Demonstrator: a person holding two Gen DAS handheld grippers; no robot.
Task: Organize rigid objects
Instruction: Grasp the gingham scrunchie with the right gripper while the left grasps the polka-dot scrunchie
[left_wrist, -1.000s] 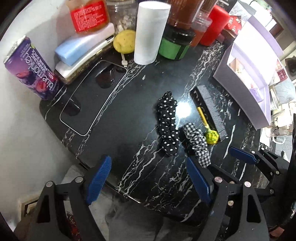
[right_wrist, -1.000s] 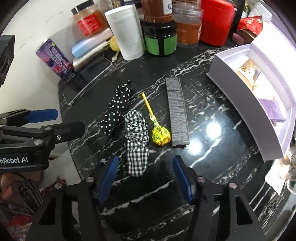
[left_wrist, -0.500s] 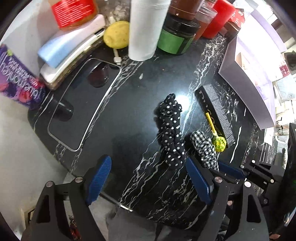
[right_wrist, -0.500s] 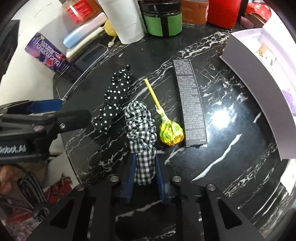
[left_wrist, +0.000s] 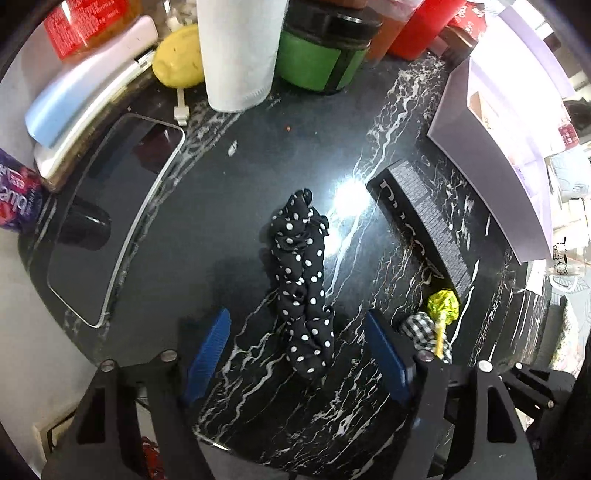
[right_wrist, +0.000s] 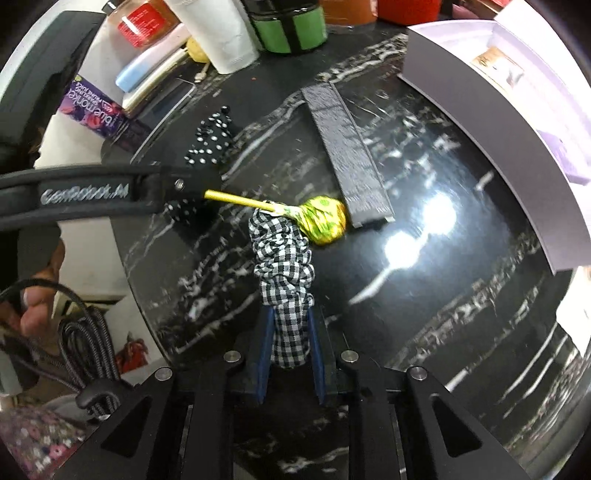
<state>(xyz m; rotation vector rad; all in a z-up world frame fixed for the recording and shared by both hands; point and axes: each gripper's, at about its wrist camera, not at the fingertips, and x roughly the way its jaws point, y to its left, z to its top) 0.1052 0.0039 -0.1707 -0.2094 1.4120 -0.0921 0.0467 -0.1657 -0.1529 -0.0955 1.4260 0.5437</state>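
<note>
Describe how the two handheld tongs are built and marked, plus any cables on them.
Both tongs, the left tongs and the right tongs, have matte black angular frames with silver rivets and flat blue pads. In the right wrist view, the left tool's black arm bears grey lettering, too blurred to read fully. A braided black-and-grey cable loops beside it.

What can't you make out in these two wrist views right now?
- Polka-dot scrunchie: right wrist view, middle hidden behind the left hand-held gripper.
- Checked scrunchie: left wrist view, mostly behind that gripper's finger.
- Jars at the back: tops cut off by both frames' upper edges.
- Long black box: print blurred.
</note>
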